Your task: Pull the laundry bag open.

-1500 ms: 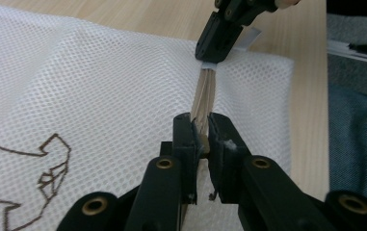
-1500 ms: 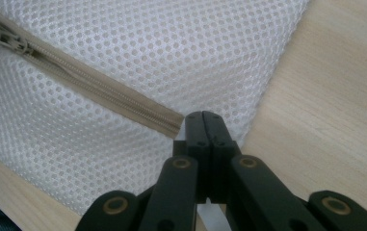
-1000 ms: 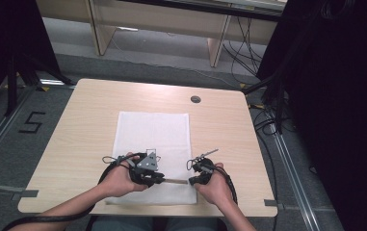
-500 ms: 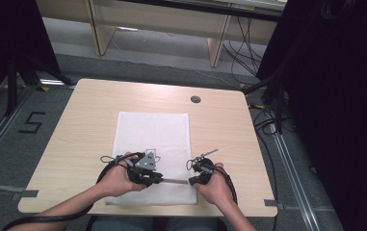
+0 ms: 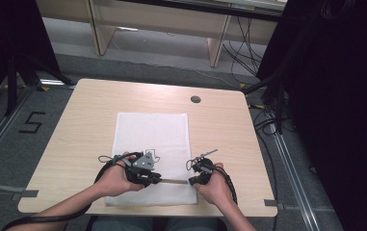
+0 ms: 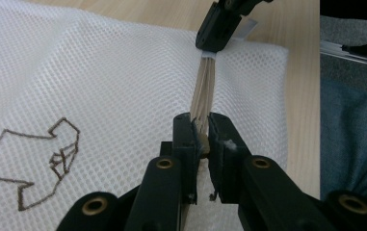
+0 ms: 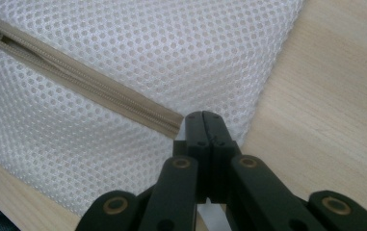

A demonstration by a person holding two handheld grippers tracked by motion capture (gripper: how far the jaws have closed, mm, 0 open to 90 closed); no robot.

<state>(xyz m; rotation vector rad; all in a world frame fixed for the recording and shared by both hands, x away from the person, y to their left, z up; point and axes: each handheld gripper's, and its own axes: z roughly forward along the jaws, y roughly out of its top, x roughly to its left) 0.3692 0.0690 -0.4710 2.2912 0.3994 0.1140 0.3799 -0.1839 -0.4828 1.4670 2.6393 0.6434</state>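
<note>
Wooden table (image 5: 85,125) bears a mesh bag (image 5: 152,132); both grippers (image 5: 158,179) (image 5: 190,181) apparently clamp its zipper (image 7: 85,89).

1. The left claw (image 5: 158,181) points right, its jaws pinched nearly together.
2. The right claw (image 5: 190,181) points left, its jaws pressed tight.
3. Both hands sit low, close together.

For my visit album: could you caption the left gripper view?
Left gripper pinches the beige zipper of a white mesh bag; the right gripper holds its far end.
</note>
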